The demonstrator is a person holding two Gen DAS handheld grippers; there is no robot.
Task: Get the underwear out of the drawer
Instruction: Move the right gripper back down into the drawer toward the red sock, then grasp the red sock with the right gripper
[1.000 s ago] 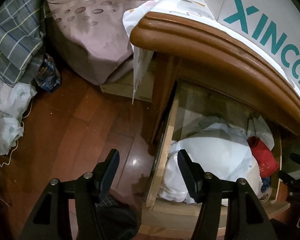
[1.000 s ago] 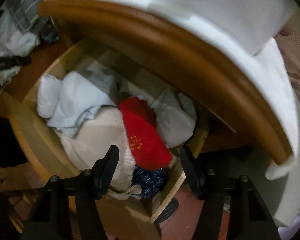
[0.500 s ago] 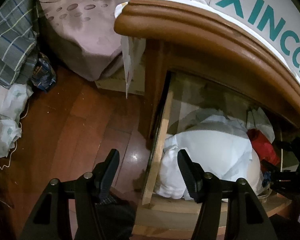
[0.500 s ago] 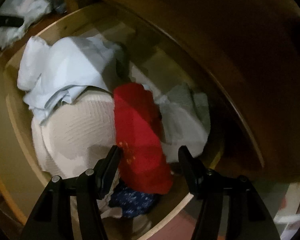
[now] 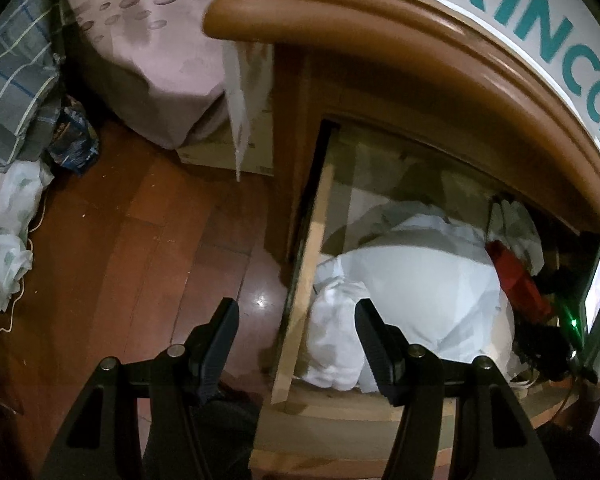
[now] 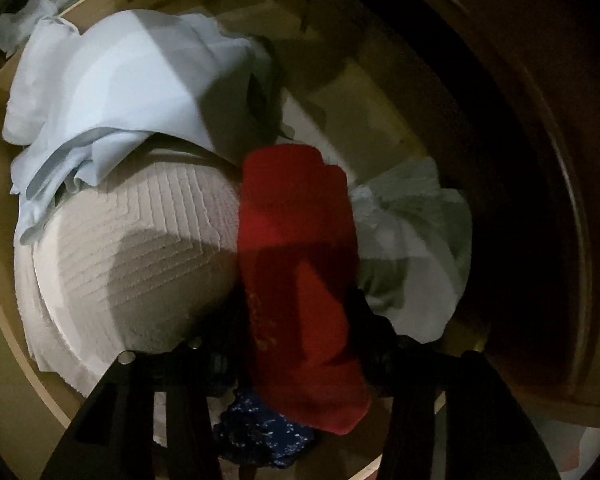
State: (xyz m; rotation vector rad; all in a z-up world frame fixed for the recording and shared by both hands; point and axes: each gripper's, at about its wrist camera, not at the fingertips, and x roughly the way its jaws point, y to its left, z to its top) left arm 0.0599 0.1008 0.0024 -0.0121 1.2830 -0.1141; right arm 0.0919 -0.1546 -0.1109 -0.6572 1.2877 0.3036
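The open wooden drawer (image 5: 300, 300) of a brown nightstand holds a heap of clothes. In the right wrist view a red garment (image 6: 296, 248) lies in the middle, beside a white ribbed garment (image 6: 140, 264) and under a pale blue one (image 6: 120, 80). My right gripper (image 6: 296, 320) is down in the drawer, jaws open, one finger on each side of the red garment. It also shows in the left wrist view (image 5: 548, 320) at the drawer's right. My left gripper (image 5: 296, 328) is open and empty above the drawer's left wall.
A dark blue patterned cloth (image 6: 260, 436) lies at the drawer's front. A white bundle (image 6: 416, 240) sits right of the red garment. The nightstand top (image 5: 380, 28) overhangs the drawer and carries a white box. A bed (image 5: 148, 40) and clothes (image 5: 4, 208) lie left on the wood floor.
My right gripper has pushed forward and down into the drawer until its fingers straddle the red garment. My left gripper has drifted a little left; the drawer now sits further right.
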